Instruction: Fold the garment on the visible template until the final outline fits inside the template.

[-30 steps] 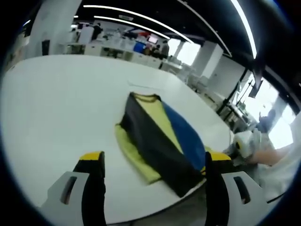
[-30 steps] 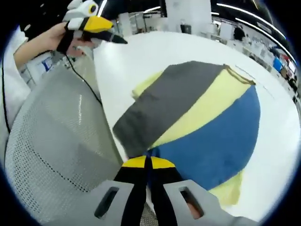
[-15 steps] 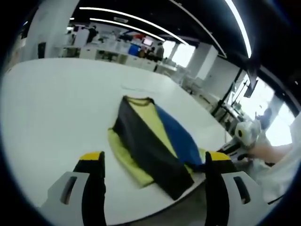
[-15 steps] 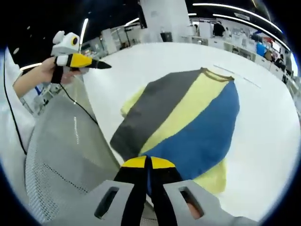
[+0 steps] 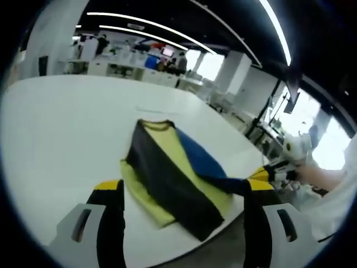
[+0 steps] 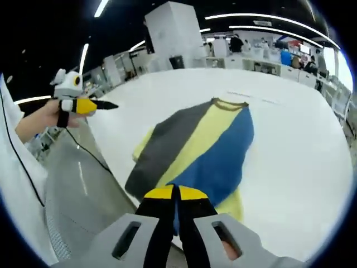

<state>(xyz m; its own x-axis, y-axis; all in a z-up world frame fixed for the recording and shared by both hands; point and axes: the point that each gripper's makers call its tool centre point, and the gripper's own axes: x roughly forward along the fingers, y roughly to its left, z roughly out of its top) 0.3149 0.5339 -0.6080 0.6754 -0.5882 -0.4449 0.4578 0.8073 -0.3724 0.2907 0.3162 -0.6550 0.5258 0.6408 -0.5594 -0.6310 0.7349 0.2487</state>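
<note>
One fold appears started: the right gripper (image 6: 175,192), jaws clamped on the garment (image 6: 195,151) at its near hem, lifts it off the white table (image 6: 290,162); the left gripper (image 5: 181,192) hangs agape, near side. No template outline discernible; most folding remains.

No readable text, labels or numbers.

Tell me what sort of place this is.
Probably a large open-plan lab or office: a big white table holding the garment, rows of desks behind it, and long strip lights on a dark ceiling.
</note>
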